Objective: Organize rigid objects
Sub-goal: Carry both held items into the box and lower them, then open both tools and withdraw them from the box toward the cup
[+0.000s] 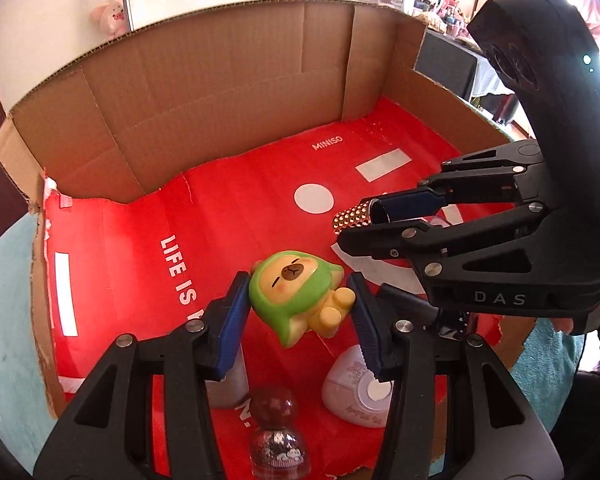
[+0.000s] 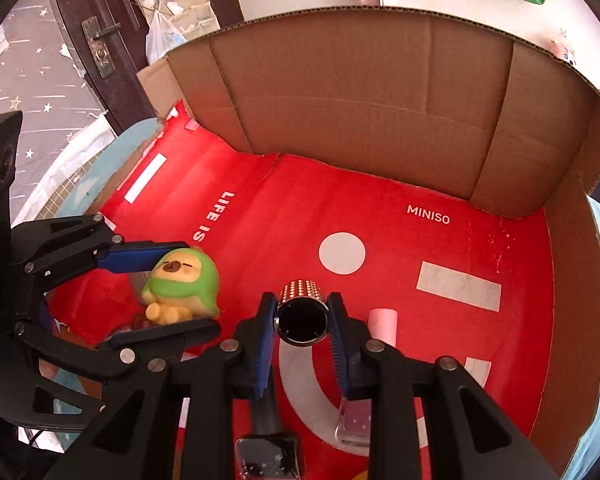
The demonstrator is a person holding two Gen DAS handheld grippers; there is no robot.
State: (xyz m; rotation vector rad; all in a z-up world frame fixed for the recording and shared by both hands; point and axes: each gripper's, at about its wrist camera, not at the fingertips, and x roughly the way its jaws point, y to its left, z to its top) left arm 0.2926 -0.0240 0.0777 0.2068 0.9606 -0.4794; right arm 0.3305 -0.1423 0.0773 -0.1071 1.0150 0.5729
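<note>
The left gripper [image 1: 300,300] has its fingers clamped on a green-hooded bear figurine [image 1: 300,294], held above the red floor of the cardboard box [image 1: 220,100]. At its 2 o'clock, the right gripper [image 2: 302,320] grips a studded tube [image 2: 302,312]. On the box floor lie a pink roll [image 2: 383,326], a nail polish bottle [image 2: 354,420], a round-capped bottle [image 1: 276,436] and a pale pink case [image 1: 354,390].

Lower centre of the left wrist view: round-capped bottle [image 1: 278,440] cut off by the bottom edge; pale container [image 1: 230,384] mostly hidden behind a blue finger pad [image 1: 232,332]. Bottom of the right wrist view: dark bottle [image 2: 267,460] cut by the edge, clear pink bottle [image 2: 354,420] partly covered. Printed slogan [image 2: 216,216] only partly readable.
</note>
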